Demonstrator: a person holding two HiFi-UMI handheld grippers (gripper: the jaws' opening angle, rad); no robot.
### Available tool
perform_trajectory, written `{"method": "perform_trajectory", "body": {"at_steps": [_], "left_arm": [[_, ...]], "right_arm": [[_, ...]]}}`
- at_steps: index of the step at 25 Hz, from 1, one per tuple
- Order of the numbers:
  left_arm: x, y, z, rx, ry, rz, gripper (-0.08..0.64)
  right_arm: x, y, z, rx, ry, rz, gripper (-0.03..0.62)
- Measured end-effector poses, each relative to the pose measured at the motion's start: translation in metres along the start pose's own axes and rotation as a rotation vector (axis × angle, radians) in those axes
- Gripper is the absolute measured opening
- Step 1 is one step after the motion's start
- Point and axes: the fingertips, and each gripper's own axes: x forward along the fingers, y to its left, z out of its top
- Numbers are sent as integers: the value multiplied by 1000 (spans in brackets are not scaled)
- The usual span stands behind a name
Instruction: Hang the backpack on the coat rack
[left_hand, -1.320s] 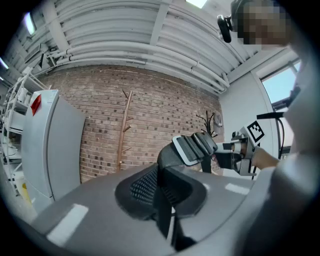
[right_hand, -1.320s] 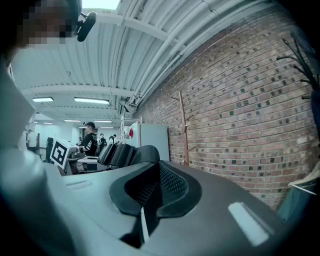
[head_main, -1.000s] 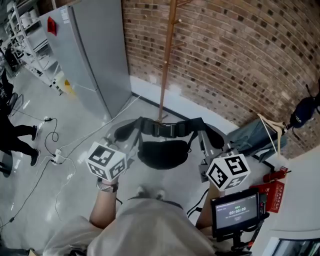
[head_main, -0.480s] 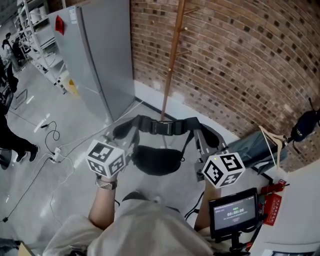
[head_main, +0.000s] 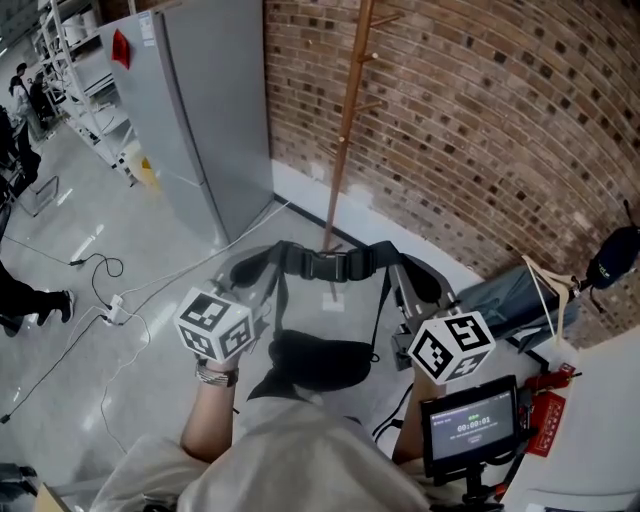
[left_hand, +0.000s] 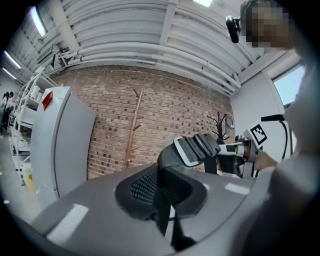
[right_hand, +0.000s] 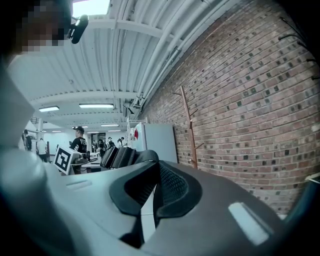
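Head view: left claw and right claw are clamped on the limp black backpack by its padded mesh straps.

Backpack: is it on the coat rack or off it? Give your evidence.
Off. The backpack dangles between the left gripper and right gripper, both shut on it, short of the coat rack.

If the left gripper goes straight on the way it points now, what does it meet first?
Probably the brick wall, passing just right of the coat rack; depth is hard to judge.
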Motion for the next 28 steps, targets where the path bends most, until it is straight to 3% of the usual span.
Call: {"method": "perform_trajectory", "body": {"at_steps": [11,28], "left_arm": [[43,17,5,-13,-17,-72,5],[139,110,15,-29,-13,-91,5]], "right_arm": [[28,-30,6,11,-10,-49,6],[137,-85,22,29,-6,-50,6]]}}
